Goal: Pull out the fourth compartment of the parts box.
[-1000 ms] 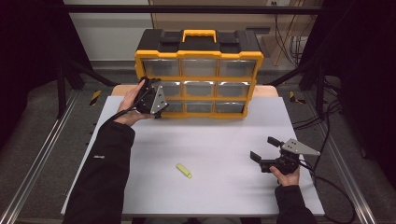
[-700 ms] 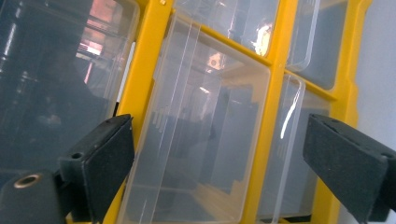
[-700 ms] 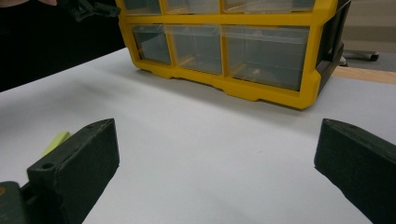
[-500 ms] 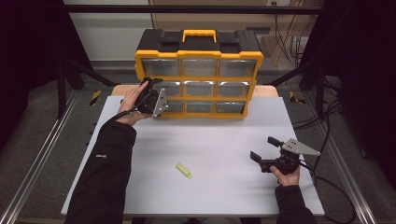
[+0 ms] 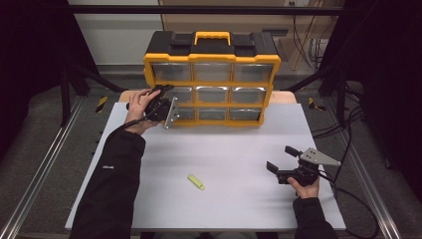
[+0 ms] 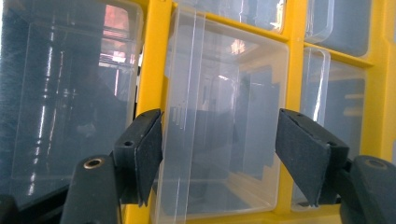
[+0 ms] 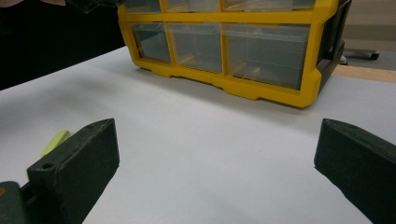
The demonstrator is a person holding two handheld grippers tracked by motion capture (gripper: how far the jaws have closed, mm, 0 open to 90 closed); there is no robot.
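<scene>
1. At the left of the high view, the left gripper (image 5: 166,102) is held against the left column of the yellow drawer cabinet (image 5: 211,47), level with its middle row
2. In the left gripper view its jaws stand on either side of a clear drawer (image 6: 224,121); they have just been closing and are now at a middling width, the left pad at the drawer's edge, the right pad with a gap still showing, so the drawer lies between them without a firm pinch that I can confirm
3. The cabinet stands upright at the far edge of the white table (image 5: 239,144), with a black top and a yellow carrying handle (image 5: 212,36), and three rows of three clear drawers
4. The drawers look transparent; whether anything lies inside them cannot be told through the reflections
5. A small yellow-green piece (image 5: 196,181) lies flat on the table, well apart from the cabinet and between the two hands
6. At the right, the right gripper (image 5: 284,158) rests low near the table's front edge, jaws wide apart with nothing between them, pointing toward the cabinet
</scene>
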